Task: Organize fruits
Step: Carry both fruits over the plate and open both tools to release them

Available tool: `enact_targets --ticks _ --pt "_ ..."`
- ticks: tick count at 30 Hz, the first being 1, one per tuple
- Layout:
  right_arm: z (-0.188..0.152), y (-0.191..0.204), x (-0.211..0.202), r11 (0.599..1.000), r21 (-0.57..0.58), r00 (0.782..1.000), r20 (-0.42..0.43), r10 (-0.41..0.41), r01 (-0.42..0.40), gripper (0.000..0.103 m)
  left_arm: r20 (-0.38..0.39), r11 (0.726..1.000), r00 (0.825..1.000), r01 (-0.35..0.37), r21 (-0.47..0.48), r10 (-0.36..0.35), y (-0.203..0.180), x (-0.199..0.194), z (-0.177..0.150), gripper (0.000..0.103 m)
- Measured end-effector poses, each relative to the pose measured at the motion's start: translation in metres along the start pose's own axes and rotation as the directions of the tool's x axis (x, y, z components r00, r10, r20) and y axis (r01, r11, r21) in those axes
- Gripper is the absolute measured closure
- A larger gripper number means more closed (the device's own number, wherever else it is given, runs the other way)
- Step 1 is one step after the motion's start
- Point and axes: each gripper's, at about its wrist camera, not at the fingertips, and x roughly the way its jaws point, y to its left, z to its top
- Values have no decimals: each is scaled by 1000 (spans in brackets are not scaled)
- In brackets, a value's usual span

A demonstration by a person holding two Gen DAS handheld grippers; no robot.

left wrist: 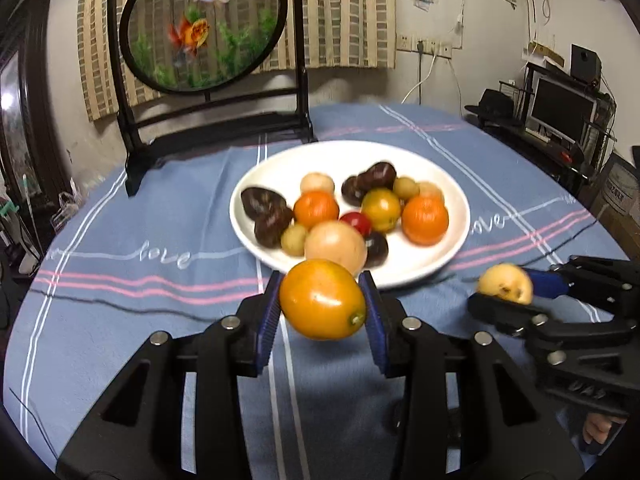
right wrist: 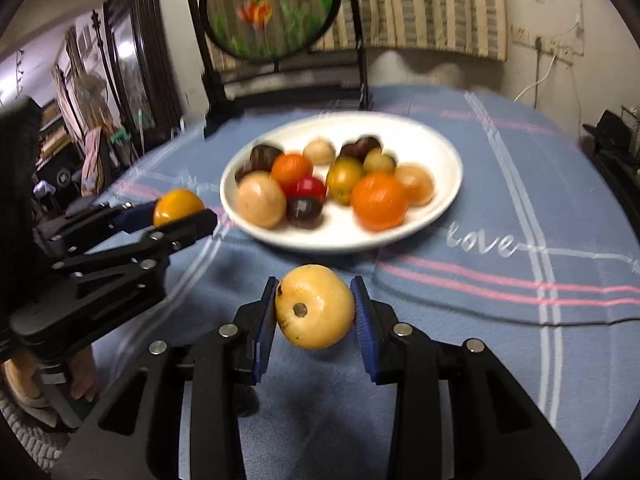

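Note:
My left gripper [left wrist: 322, 308] is shut on a yellow-orange fruit [left wrist: 322, 299] and holds it above the cloth, just in front of the white plate [left wrist: 448, 200]. My right gripper [right wrist: 315, 314] is shut on a pale yellow round fruit [right wrist: 315, 306], also lifted off the cloth. Each gripper shows in the other's view: the right gripper [left wrist: 505, 295] with its pale fruit [left wrist: 506, 283] at the right, the left gripper [right wrist: 180, 216] with its orange-yellow fruit [right wrist: 178, 206] at the left. The plate [right wrist: 436, 148] holds several fruits: orange, dark brown, pale, yellow-green and one red.
A blue striped tablecloth [left wrist: 160, 248] covers the round table. A black-framed round goldfish screen [left wrist: 204, 24] stands behind the plate. A thin black cable [right wrist: 500, 316] runs across the cloth. Furniture and a monitor [left wrist: 560, 112] crowd the right side; a person's hand [right wrist: 24, 376] shows at lower left.

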Motion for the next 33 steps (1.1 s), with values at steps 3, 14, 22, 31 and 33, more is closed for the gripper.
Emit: enact_targets --ticks 3,14,22,31,33 --pt "21 -14 -4 999 31 999 35 -10 9 66 0 1000 1000 -1 7 1 -3 8 13 64" --pt "78 -47 26 997 77 998 66 -21 16 66 -2 1000 1000 2 7 -2 -5 49 52 66" --pt "90 -47 57 999 51 999 39 -5 4 66 -11 1000 1000 4 -1 -4 -4 78 66 69" --pt "92 -47 76 999 39 1000 9 -3 3 66 -41 1000 999 13 -12 -13 -3 98 66 67" --pt "92 -47 79 999 36 1000 5 -3 3 66 -43 1000 999 8 -9 -8 -5 100 65 66"
